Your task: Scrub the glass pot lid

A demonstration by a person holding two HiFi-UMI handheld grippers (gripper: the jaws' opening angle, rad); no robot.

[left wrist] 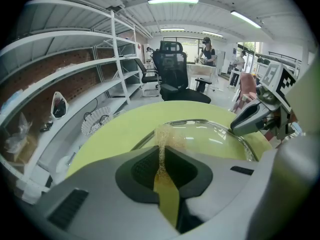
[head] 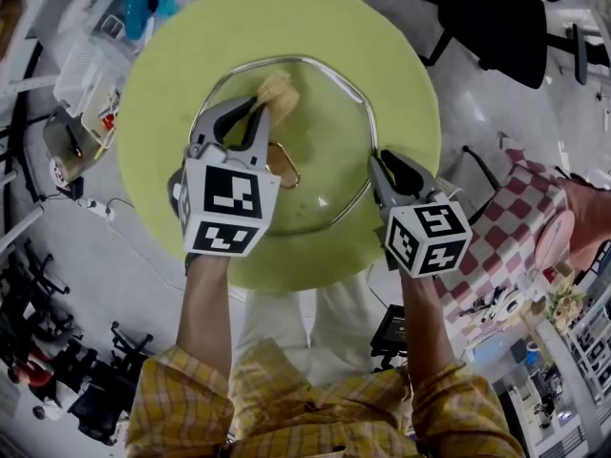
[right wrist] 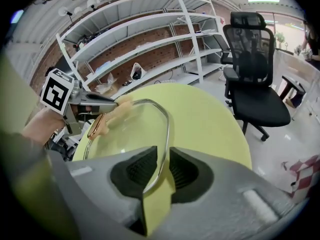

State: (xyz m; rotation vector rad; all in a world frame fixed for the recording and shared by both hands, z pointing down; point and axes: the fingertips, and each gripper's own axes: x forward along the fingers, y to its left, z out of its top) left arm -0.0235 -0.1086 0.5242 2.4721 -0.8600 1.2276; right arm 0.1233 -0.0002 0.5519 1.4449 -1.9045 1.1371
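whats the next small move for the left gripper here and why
Probably drag the scrubber across the glass lid toward the person. The left gripper is shut on it at the lid's far edge, and the right gripper clamps the near rim, so the lid looks steadied.

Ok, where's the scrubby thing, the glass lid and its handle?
scrubbing pad [head: 278,91], head view, its fluffy tip.
glass pot lid [head: 329,146], head view, the clear middle.
lid handle [head: 284,165], head view, its golden loop.
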